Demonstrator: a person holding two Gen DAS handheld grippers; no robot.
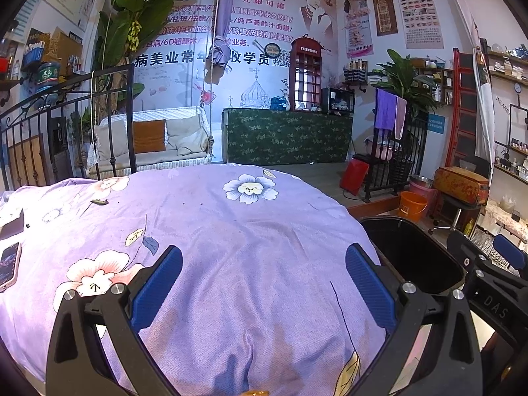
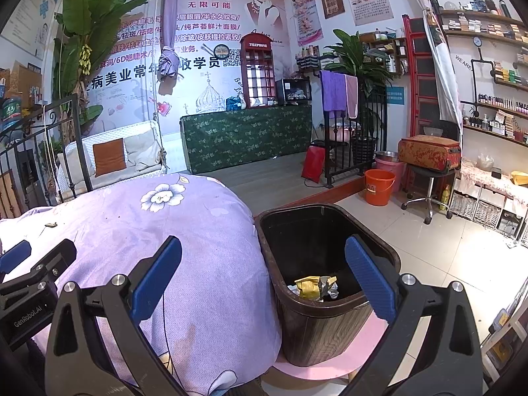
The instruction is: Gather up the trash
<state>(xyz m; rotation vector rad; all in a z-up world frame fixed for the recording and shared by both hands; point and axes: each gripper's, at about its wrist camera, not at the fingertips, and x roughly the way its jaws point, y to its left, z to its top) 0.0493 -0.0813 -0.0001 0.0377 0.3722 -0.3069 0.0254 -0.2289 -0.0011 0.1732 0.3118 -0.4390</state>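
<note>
A dark brown trash bin (image 2: 330, 297) stands on a pink stool beside the bed; crumpled yellow and silver wrappers (image 2: 315, 287) lie inside it. The bin's black inside (image 1: 412, 250) also shows at the right of the left wrist view. My right gripper (image 2: 264, 277) is open, straddling the bed's edge and the bin's near rim, with nothing between its blue pads. My left gripper (image 1: 264, 283) is open over the purple floral bedspread (image 1: 231, 231), holding nothing. A small dark scrap (image 1: 99, 202) lies on the bedspread far left, also seen as the scrap (image 2: 51, 224) from the right wrist.
Two phones (image 1: 8, 264) lie at the bed's left edge. A black iron bed frame (image 1: 66, 125) stands behind. An orange bucket (image 2: 379, 186), a stool with a red case (image 2: 429, 156) and shelving (image 2: 488, 204) fill the tiled floor to the right.
</note>
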